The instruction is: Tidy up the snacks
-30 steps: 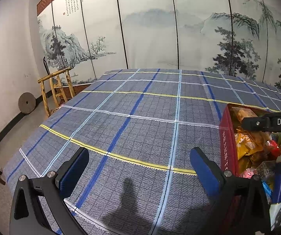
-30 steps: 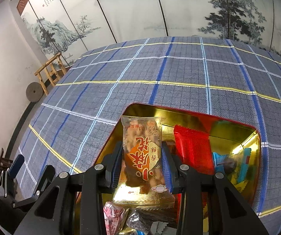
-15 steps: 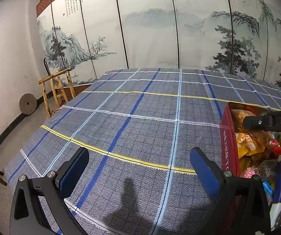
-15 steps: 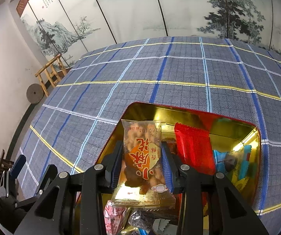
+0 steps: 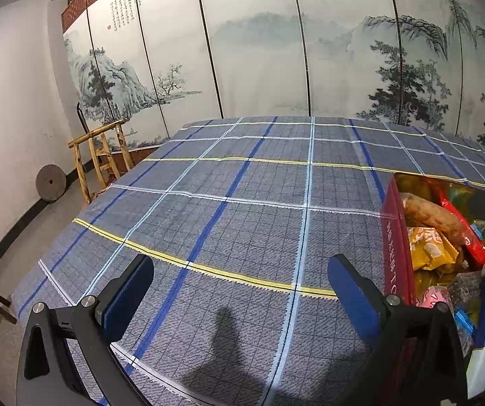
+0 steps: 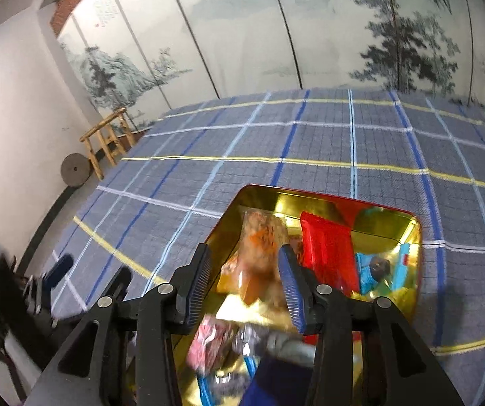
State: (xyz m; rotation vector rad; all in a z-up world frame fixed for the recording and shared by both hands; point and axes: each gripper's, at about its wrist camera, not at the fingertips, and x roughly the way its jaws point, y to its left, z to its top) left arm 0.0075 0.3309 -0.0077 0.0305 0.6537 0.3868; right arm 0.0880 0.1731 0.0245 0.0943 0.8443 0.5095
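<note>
The plaid tablecloth (image 5: 228,209) fills the scene, and the red tin (image 6: 330,199) with its gold lining sits on it, packed with snacks. Above the tin, the right gripper (image 6: 245,277) has just been widening its jaws, and the peanut packet (image 6: 259,243) lies in the tin between them, blurred, with the pads off it. A red packet (image 6: 327,247) lies just beside it. Left of the tin, the left gripper (image 5: 239,294) hangs with jaws spread wide, nothing between them.

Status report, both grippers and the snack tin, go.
Left gripper open, empty. Right gripper just opening, peanut packet released into tin. Nothing in the way.
</note>
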